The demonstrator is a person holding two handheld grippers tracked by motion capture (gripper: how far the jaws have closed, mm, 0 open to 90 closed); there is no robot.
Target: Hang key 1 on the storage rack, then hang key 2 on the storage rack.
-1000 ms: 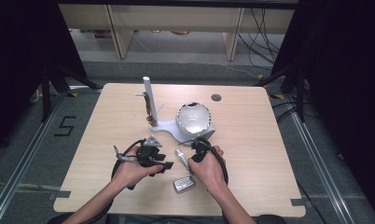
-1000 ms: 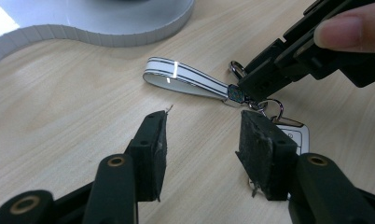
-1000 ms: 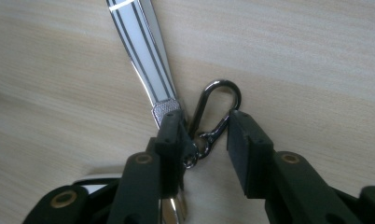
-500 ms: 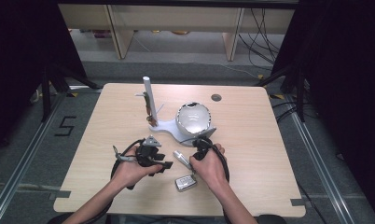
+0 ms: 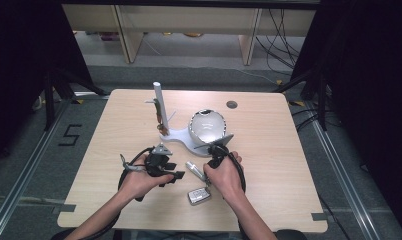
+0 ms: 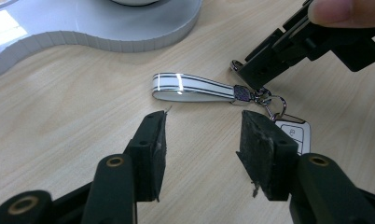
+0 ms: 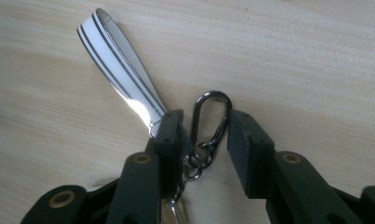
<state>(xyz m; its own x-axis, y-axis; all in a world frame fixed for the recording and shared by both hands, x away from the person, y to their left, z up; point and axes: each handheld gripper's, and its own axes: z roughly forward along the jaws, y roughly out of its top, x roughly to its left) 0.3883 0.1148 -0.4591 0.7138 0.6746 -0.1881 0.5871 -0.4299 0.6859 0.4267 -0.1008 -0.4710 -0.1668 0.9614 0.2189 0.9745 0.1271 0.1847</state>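
Item under handling: a key set made up of a glossy white strap loop with two dark stripes [image 6: 195, 87], a dark metal carabiner clip [image 7: 209, 122] with small split rings, and a silver-edged white car key fob [image 5: 199, 195]. It lies flat on the pale wood-grain counter [image 5: 269, 130], near the person's edge, just in front of a white curved-base stand with a rounded white bowl-shaped head [image 5: 207, 127] and a slim upright white post [image 5: 158, 102].

Right hand-held gripper [image 7: 202, 133]: pointed down over the carabiner clip, jaws partly apart and just lately opening. The clip lies between the pads; the right-hand pad stands clear of it, and the left-hand pad sits over the strap's end fitting and rings. Whether that pad presses on them cannot be told.

Left hand-held gripper [image 6: 202, 140]: jaws well apart, nothing between them, held low over bare counter just short of the strap loop. In the high view it sits left of the key set [image 5: 164, 167].
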